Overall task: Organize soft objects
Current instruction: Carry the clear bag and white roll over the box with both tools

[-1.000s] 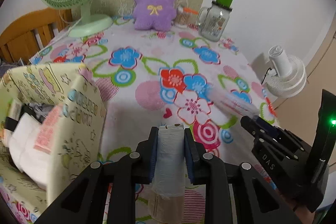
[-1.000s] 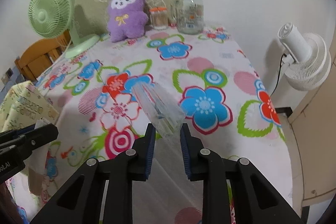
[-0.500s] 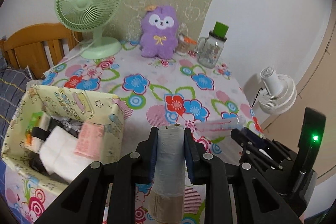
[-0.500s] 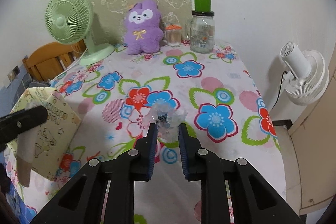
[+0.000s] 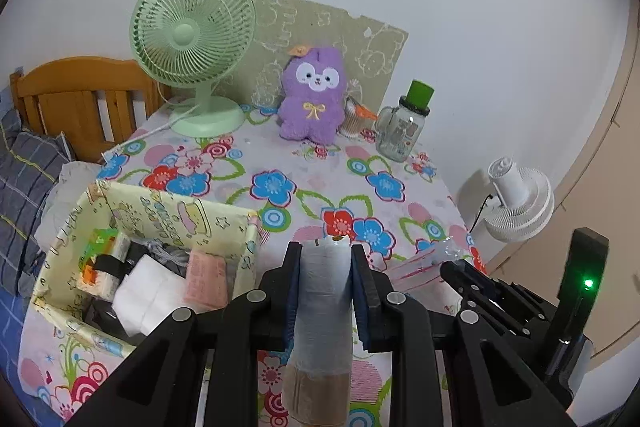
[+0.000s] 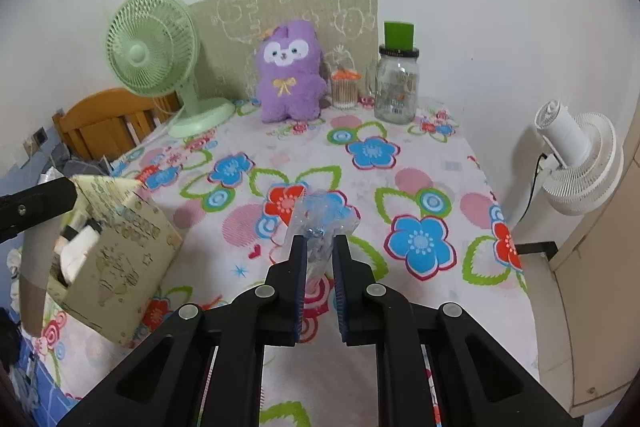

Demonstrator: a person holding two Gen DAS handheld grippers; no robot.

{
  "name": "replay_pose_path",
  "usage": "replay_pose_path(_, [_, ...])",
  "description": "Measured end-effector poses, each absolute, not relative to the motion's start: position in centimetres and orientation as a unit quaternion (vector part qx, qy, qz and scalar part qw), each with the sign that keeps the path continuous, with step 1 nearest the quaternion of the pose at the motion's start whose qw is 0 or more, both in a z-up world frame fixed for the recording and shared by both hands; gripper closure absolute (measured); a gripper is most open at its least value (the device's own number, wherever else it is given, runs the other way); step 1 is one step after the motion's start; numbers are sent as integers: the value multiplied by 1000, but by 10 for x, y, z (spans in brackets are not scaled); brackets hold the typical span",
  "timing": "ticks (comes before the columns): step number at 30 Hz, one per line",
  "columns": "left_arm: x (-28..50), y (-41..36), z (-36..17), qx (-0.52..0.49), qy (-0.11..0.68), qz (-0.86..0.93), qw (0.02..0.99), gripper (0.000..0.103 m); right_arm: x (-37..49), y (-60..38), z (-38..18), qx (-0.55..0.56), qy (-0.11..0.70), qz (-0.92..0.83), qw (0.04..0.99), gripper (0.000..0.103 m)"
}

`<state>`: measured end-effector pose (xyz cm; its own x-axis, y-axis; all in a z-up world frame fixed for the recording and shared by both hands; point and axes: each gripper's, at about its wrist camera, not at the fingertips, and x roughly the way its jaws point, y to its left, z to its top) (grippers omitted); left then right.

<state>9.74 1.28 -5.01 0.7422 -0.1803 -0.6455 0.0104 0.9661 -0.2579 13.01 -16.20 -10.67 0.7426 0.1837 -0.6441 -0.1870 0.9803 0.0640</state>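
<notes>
My left gripper point(image 5: 325, 250) is shut on a pale grey-white roll point(image 5: 323, 303) with a tan paper band at its lower end, held above the flowered tablecloth point(image 5: 312, 163). To its left stands a yellow cartoon-print box point(image 5: 160, 215) with soft packs inside, among them a pink pack point(image 5: 205, 279) and a white one point(image 5: 146, 289). My right gripper point(image 6: 320, 243) is shut on a crinkled clear plastic packet point(image 6: 322, 217), lifted off the table; in the left wrist view this packet point(image 5: 420, 261) sticks out to the left of the right gripper. A purple plush toy point(image 6: 289, 71) sits at the back.
At the back stand a green desk fan point(image 5: 194, 39), a glass jar with a green lid point(image 5: 404, 131), a small cup of cotton swabs point(image 6: 345, 89) and a beige board point(image 6: 288, 11). A white fan point(image 6: 576, 155) hangs off the right edge. A wooden bed frame point(image 5: 76, 95) lies left.
Both grippers rose and drew back, so more of the table and the box's inside show. The right gripper's jaws narrowed onto the clear packet, which came up off the cloth.
</notes>
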Motion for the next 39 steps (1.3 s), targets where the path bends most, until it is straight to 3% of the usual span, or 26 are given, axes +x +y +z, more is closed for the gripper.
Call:
replay_pose_path(14, [84,67,-22,-139,318,-14,938,80,116,-102,-60,-30,296,155,942,88])
replay_pose_path(39, [72,161,-34,-173,314,64,931,80,110,22,-41,-88,276,247,925,88])
